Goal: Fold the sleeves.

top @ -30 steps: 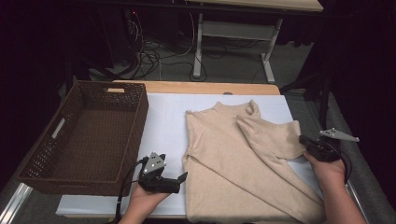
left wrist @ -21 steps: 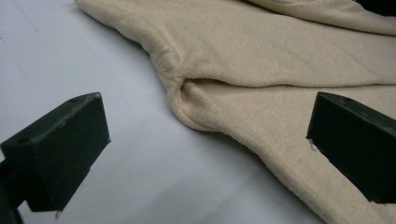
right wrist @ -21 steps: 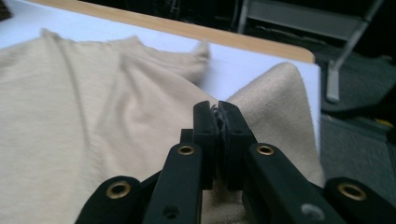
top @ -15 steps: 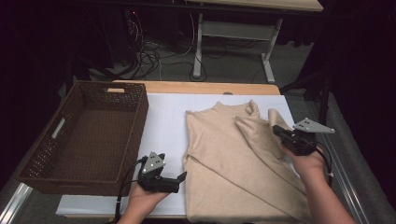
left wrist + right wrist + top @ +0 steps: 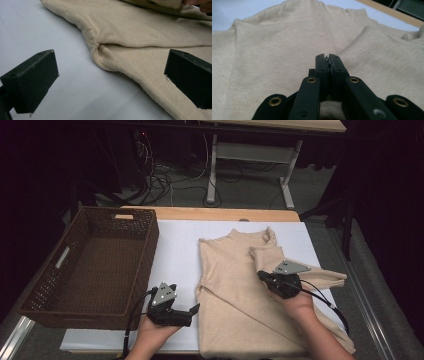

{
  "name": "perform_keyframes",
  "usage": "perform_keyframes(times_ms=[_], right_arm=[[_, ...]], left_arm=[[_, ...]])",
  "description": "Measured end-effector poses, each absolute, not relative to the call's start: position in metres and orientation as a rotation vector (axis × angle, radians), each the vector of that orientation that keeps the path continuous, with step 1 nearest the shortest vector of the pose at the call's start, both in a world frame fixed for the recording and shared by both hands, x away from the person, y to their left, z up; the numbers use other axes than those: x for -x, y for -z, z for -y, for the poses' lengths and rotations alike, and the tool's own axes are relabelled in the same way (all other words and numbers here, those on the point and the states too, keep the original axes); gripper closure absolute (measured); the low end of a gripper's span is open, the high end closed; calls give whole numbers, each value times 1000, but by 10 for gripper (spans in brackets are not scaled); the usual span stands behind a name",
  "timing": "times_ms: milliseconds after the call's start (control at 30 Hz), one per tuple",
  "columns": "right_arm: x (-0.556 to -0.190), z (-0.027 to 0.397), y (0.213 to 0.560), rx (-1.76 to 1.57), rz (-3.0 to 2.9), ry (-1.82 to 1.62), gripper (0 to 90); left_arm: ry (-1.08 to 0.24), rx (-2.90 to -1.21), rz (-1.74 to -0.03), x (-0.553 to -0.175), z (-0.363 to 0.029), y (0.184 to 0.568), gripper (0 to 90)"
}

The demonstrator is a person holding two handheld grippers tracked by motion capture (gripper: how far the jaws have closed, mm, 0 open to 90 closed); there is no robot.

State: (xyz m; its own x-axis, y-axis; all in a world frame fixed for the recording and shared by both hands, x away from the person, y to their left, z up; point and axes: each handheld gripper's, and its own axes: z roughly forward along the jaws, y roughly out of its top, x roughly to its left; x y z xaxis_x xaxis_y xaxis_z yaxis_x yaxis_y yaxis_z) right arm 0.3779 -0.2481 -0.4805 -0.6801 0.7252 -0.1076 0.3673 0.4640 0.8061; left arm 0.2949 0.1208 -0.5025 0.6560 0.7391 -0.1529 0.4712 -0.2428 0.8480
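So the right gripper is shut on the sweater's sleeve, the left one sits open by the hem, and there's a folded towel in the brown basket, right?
Not quite: the brown basket holds nothing, as the high view shows. The rest stands: the right gripper is shut on the sleeve of the sweater, and the left gripper sits open beside the hem.

Item: a beige knit sweater [image 5: 235, 285] with a high ribbed collar.
Place: on the white sheet covering the table, right of centre, collar toward the far edge.
Pose: lying flat, body spread out.
Left side: already folded in, with a soft rounded fold at its edge, seen close in the left gripper view [image 5: 105, 52].
Right sleeve: drawn across the chest, its cuff end pinched and lifted slightly off the body.
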Motion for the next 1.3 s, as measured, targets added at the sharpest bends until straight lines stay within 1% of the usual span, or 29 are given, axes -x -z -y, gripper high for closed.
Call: perform_keyframes(times_ms=[33,133,167,200,267,333,400,567,700,833,1033,1067,1133,1267,1300], right_arm=[[-378,249,481,-921,-2279,-1104,845],[-380,255,474,-942,-2264,-1154,691],[-380,257,471,-944,-2256,-1168,652],[-380,257,471,-944,-2256,-1168,652],[-380,267,462,-975,-2214,-1193,591],[-381,280,454,-1012,-2176,-1203,561],[-381,294,448,-1044,-2133,-1191,541],[-382,337,444,-1160,-2049,-1136,530],[-382,370,454,-1270,-2007,-1060,499],[-381,394,469,-1368,-1984,-1003,440],[-377,419,493,-1499,-1954,-926,333],[-377,419,493,-1499,-1954,-926,333],[-377,424,499,-1546,-1952,-913,303],[-379,428,507,-1579,-1966,-891,299],[-379,428,509,-1584,-1970,-893,321]], left_arm=[[-344,-1895,-955,-295,-121,503,0],[-344,-1893,-955,-295,-121,502,0],[-344,-1892,-954,-294,-121,502,0],[-344,-1892,-954,-294,-121,502,0],[-343,-1893,-954,-294,-121,502,0],[-342,-1894,-954,-294,-121,502,0],[-342,-1896,-953,-294,-120,502,0],[-342,-1899,-952,-294,-119,503,0],[-340,-1901,-953,-294,-118,503,0],[-338,-1904,-952,-294,-117,504,0],[-337,-1905,-954,-295,-118,504,0],[-337,-1905,-954,-295,-118,504,0],[-336,-1906,-956,-295,-117,505,0],[-338,-1906,-954,-294,-117,505,0],[-338,-1906,-955,-294,-117,505,0]])
